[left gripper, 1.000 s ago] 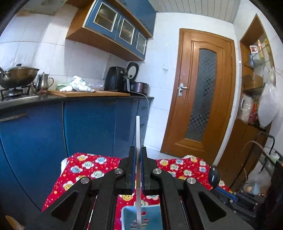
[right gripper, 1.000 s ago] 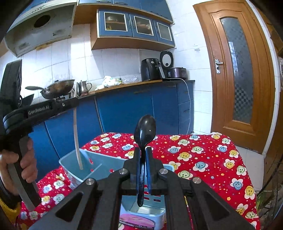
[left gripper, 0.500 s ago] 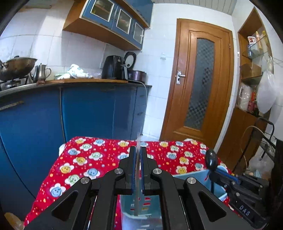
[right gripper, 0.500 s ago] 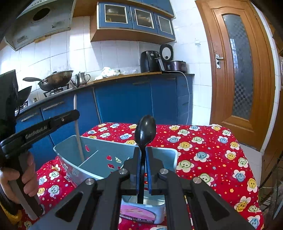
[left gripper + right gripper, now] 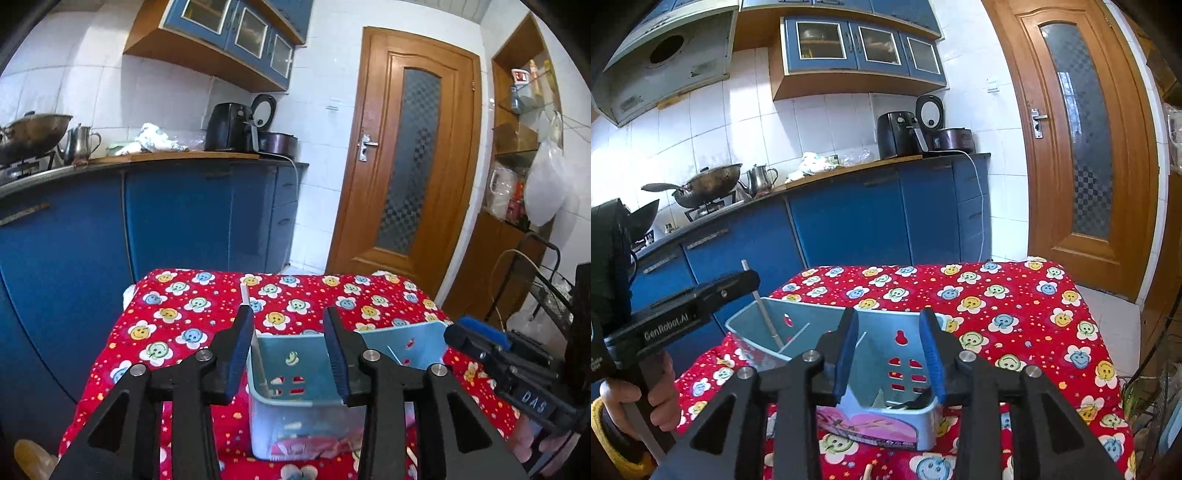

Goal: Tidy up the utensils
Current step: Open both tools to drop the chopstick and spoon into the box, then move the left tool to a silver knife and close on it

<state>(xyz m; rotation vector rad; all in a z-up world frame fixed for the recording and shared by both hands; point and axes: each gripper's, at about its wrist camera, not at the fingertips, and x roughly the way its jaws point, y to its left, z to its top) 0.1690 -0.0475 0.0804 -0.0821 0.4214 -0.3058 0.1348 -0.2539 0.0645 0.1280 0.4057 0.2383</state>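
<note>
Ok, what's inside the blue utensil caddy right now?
A pale stick leans in the blue utensil caddy's left compartment; a dark utensil lies low on the right. The fingers hide the rest.

A light-blue plastic utensil caddy (image 5: 291, 373) with cut-out slots stands upright just beyond and below both pairs of jaws. A pale chopstick (image 5: 248, 314) leans against its wall, beside the left jaws. A dark spoon (image 5: 912, 402) lies inside, beneath the right jaws.

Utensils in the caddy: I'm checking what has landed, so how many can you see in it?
2. A white stick leans in the left compartment of the caddy; a dark spoon lies low in the right one. Others may be hidden behind the walls.
</note>
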